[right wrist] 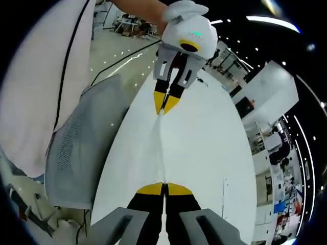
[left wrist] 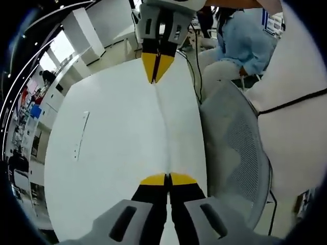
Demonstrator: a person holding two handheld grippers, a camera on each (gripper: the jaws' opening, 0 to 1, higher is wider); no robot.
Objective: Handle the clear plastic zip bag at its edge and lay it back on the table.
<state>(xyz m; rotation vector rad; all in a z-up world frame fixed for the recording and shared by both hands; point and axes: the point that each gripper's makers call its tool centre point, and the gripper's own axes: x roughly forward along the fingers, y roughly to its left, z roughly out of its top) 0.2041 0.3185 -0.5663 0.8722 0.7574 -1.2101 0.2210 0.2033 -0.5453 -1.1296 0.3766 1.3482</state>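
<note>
The clear plastic zip bag [left wrist: 162, 127] hangs stretched edge-on between the two tools above the white desk [left wrist: 102, 153], showing as a thin pale line running from one pair of yellow tips to the other. The left tool [left wrist: 167, 178] has its jaws pressed together on the near edge of the bag; across the desk the right tool [left wrist: 156, 69] is likewise closed on the far edge. In the right gripper view the right tool [right wrist: 164, 189] pinches its end and the left tool [right wrist: 165, 104] holds the opposite one. To lay it down well, I judge both hands should lower together, keeping the bag taut and level over the desk's middle, away from the grey mesh chair [left wrist: 240, 153] beside the desk, and release only once the film rests flat, so it does not fold.
</note>
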